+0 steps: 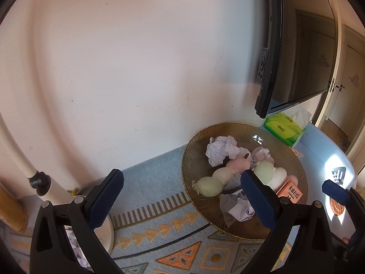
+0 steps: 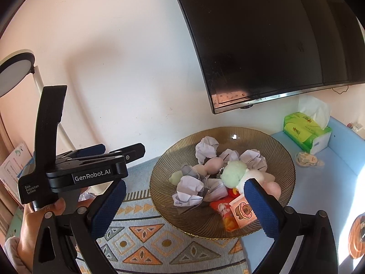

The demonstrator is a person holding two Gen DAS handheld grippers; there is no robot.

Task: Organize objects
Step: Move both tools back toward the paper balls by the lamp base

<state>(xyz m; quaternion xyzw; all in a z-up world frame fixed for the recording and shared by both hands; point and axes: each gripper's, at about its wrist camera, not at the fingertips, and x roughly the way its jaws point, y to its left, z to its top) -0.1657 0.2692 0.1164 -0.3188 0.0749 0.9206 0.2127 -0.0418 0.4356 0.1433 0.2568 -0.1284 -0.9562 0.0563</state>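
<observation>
A ribbed amber glass bowl [image 1: 196,146] [image 2: 273,150] stands on the patterned mat. It holds crumpled lavender paper balls [image 1: 219,150] [image 2: 189,189], round plush toys in green [image 1: 264,170] [image 2: 232,171], cream and pink, a red packet [image 2: 224,212] and a small orange box [image 1: 289,191] [image 2: 243,212]. My left gripper [image 1: 182,198] is open and empty, with its right finger over the bowl's near side. My right gripper [image 2: 186,207] is also open and empty, just in front of the bowl. One of its blue fingertips [image 1: 335,190] shows at the right of the left wrist view.
A dark screen [image 1: 296,57] [image 2: 273,34] hangs on the white wall above a green tissue box [image 1: 285,127] [image 2: 305,132]. A white lamp [image 2: 16,73] stands at the left. The mat [image 1: 171,239] meets a light blue surface [image 2: 330,171]. A hand [image 2: 41,219] holds the left gripper's handle.
</observation>
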